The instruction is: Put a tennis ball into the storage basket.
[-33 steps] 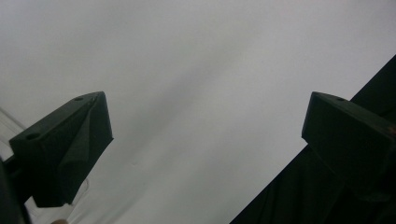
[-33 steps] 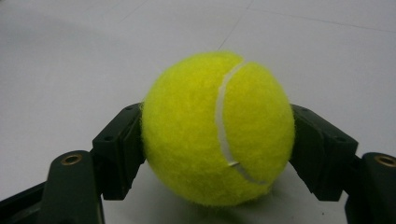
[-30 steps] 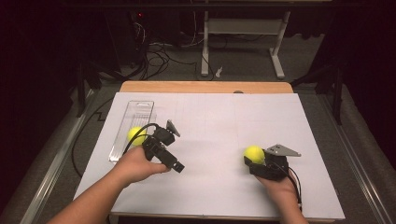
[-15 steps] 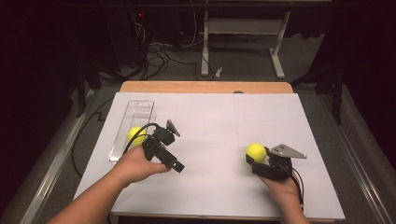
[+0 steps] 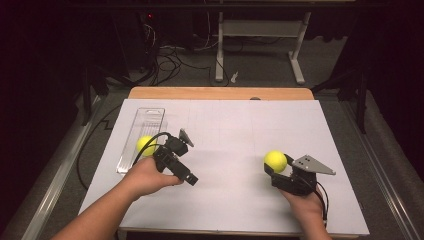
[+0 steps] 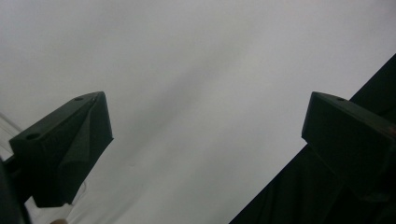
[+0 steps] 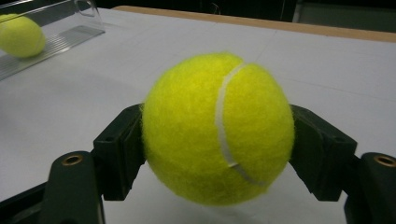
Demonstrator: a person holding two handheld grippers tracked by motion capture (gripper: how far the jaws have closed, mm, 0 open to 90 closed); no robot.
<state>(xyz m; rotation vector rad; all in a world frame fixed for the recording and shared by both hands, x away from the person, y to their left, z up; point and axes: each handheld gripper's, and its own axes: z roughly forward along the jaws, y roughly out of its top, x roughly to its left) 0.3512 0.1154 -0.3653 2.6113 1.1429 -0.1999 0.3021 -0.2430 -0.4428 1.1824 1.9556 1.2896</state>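
White table (image 5: pixel 230 125): tennis ball (image 7: pixel 218 128) betw. right gripper (image 7: pixel 217 154) fingers, seemingly touching.

L gripper (image 5: pixel 187 176) fingers spread wide, empty; R gripper (image 5: pixel 272 167) fingers clamped, both forearms low.

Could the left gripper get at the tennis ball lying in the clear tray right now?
Probably yes: the left gripper is open and empty, and the ball lies beside that hand in the open-topped clear tray, though the jaws point away, so it must turn.

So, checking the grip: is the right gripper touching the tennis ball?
Touching. The right gripper view shows the right gripper pressing both sides of the tennis ball.
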